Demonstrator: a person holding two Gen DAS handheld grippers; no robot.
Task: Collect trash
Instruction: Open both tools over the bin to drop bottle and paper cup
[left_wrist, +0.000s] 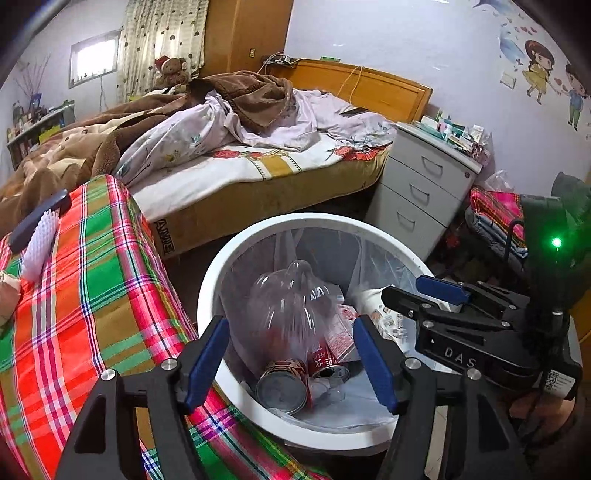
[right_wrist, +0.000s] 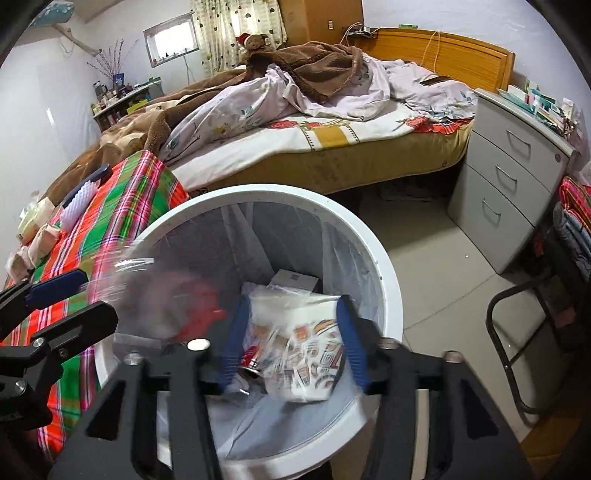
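Above the white trash bin, both hand-held grippers point steeply down into its clear plastic liner. Left hand-held gripper: its 2 blue pads stand apart, pressing on nothing; between them, seen in the left wrist view, a clear plastic bottle lies inside the bin, its long axis running up the picture and its rounded base toward the bin's far wall. In the right wrist view the same bottle is only a blur at the bin's left rim. Below the bottle, 2 red cans lie side by side on the bin floor, their long axes along the viewing line and their round metal ends facing the camera. Right hand-held gripper: pads likewise apart, with a crumpled printed paper wrapper between them inside the bin; whether the pads touch it cannot be told. A plaid cloth covers the worktop just beside the bin, bearing a white-bristled brush. Beyond stand a bed and a grey drawer cabinet.
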